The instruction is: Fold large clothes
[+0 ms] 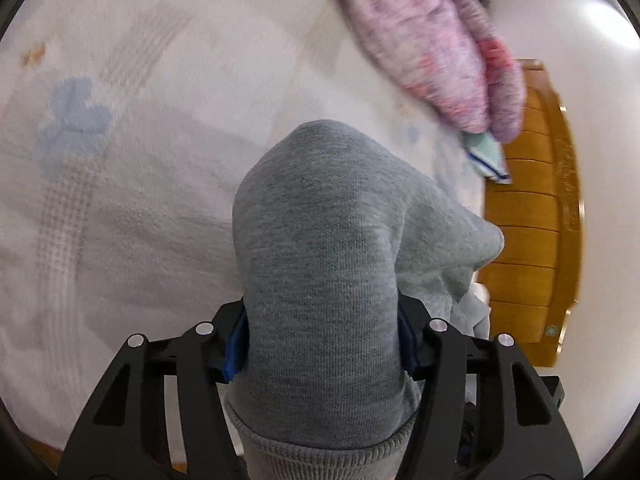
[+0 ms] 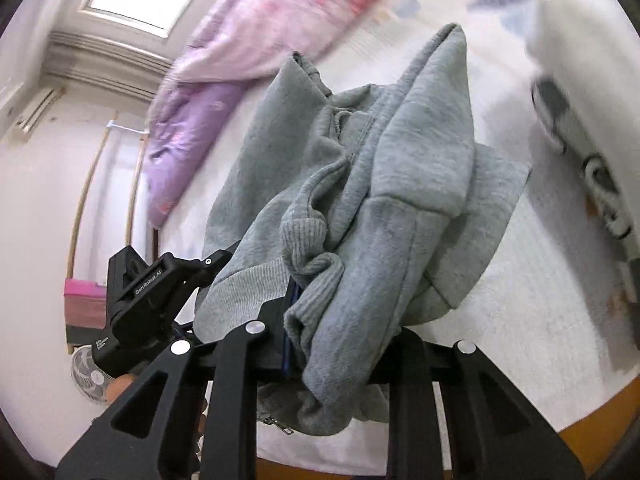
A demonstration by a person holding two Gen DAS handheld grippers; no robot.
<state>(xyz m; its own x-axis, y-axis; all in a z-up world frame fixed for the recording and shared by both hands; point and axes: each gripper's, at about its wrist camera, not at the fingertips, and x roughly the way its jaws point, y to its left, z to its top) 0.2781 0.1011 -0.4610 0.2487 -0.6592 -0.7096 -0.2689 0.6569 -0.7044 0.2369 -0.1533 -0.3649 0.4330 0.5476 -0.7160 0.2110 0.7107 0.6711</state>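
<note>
Early stage: grey fleece zip hoodie (image 2: 360, 200) hangs bunched, unfolded, above white bedspread (image 1: 140, 220). Left gripper (image 1: 320, 344) pinches its ribbed hem; right gripper (image 2: 328, 332) clamps cuff. Pink quilt (image 1: 432, 40) at one o'clock. Folding remains.

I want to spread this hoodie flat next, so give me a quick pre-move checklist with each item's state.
1. Left gripper clamped on the grey hoodie: ok.
2. Right gripper clamped on hoodie fabric: ok.
3. Hoodie untangled: not ok, bunched, ribbed cuff folded in.
4. Zipper closed: cannot tell.
5. Bed sheet bare beneath for laying down: ok.
6. Pink quilt apart from hoodie: ok.
</note>
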